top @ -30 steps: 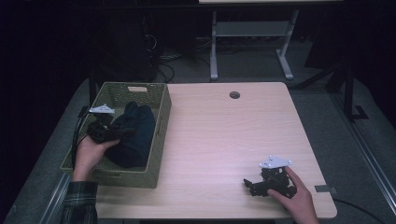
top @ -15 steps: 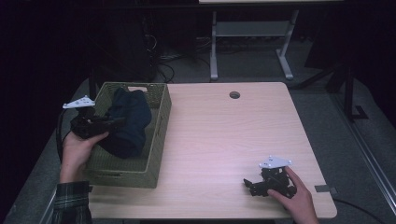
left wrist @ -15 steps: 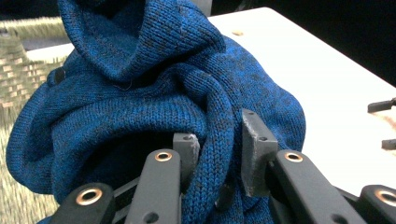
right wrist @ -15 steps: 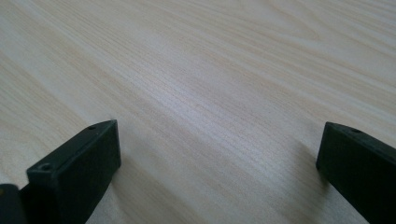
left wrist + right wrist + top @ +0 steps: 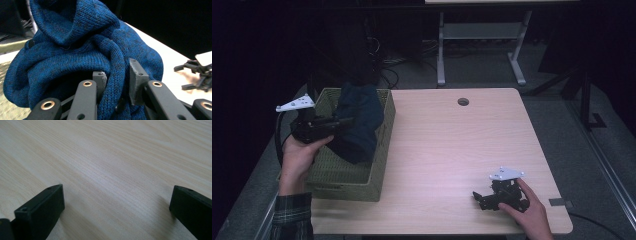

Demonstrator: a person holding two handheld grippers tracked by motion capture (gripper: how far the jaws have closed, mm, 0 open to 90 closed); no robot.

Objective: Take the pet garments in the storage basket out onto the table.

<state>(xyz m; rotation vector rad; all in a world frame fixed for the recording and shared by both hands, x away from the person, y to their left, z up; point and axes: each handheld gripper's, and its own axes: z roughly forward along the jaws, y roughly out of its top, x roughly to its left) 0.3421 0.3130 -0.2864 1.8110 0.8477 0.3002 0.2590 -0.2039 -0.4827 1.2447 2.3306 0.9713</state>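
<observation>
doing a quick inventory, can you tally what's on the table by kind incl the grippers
blue knit garment: 1, gripped by the left gripper, hanging over the basket
woven green basket: 1
grippers: 2, the right gripper resting open on the table
total: 4

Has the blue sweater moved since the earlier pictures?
Yes. The left gripper has lifted the sweater up out of the basket; earlier it lay inside.
</observation>
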